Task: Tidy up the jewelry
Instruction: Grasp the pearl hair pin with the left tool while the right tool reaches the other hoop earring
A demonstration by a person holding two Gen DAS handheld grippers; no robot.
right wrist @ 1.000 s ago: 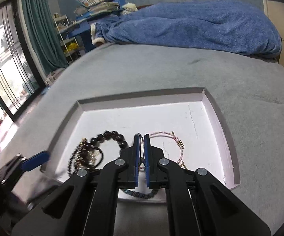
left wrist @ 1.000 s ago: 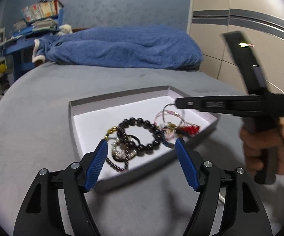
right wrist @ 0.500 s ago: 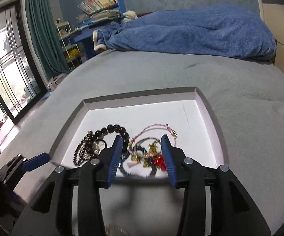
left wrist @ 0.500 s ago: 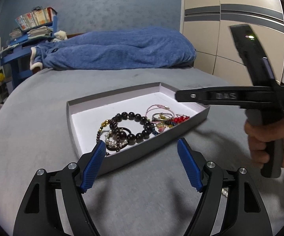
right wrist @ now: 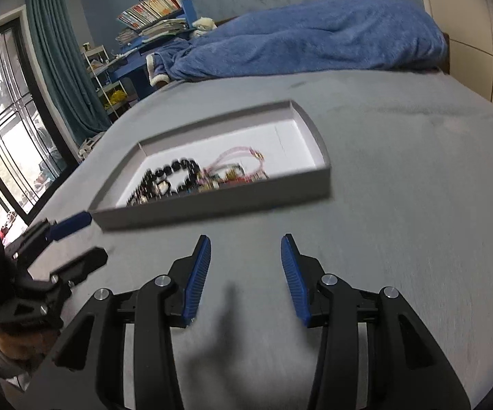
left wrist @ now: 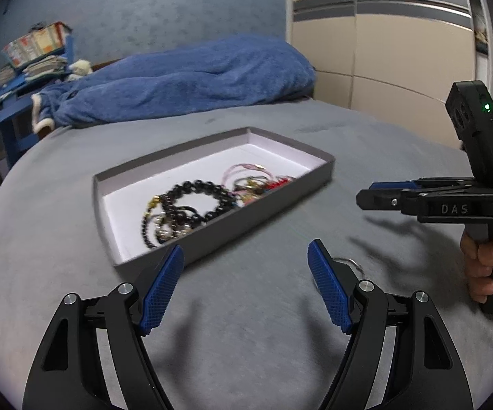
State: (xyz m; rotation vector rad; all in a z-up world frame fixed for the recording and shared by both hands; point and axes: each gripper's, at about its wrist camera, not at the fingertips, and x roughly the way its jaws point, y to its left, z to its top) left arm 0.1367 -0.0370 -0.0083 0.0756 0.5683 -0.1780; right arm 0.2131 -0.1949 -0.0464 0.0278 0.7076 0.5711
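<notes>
A shallow grey box (left wrist: 267, 212) with a white floor lies on the grey bed; it also shows in the right wrist view (right wrist: 212, 205). Inside lie a black bead bracelet (left wrist: 197, 201), a pink cord bracelet (left wrist: 243, 171) and a tangle of small pieces (right wrist: 226, 179). My left gripper (left wrist: 244, 280) is open and empty, in front of the box. My right gripper (right wrist: 244, 270) is open and empty, also short of the box; it shows from the side in the left wrist view (left wrist: 380, 193). A thin metal ring (left wrist: 349, 264) lies on the bed by my left gripper's right finger.
A blue blanket (left wrist: 178, 82) is heaped at the far end of the bed. A blue shelf with books (right wrist: 154, 10) and a curtained window (right wrist: 7, 119) stand at the left. Cream wardrobe doors (left wrist: 383, 51) stand at the right.
My right gripper opened over the box, let go of the jewelry there, and drew back. My left gripper also backed away from the box.
</notes>
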